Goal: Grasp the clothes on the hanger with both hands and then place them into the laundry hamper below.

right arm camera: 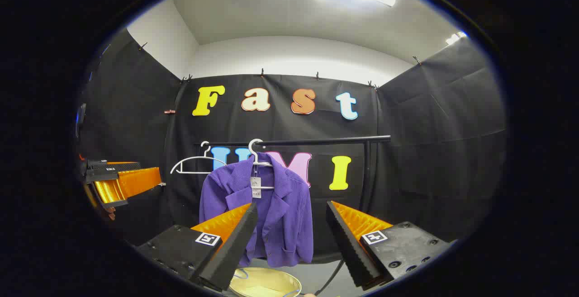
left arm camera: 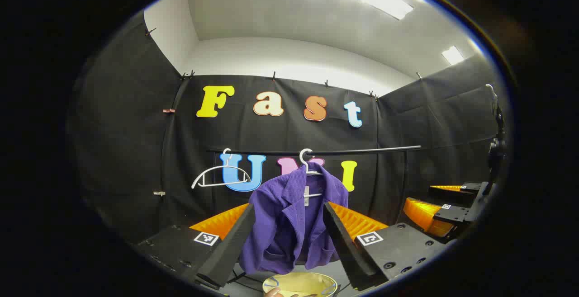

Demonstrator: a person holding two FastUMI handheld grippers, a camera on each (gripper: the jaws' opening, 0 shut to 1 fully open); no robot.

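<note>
Ahead, your left gripper (left arm camera: 284, 242) and right gripper (right arm camera: 291, 242), jaws apart, face the purple corduroy jacket (left arm camera: 291, 220); the pale round hamper (left arm camera: 301, 284) is probably directly below.

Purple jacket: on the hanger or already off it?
On it. The purple jacket drapes from the white hanger hooked on the rail, above the hamper.

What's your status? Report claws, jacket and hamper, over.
Left claw open, right claw open, both short of the purple jacket. Jacket on its white hanger on the rail. Yellow hamper below. Nothing in the way.
</note>
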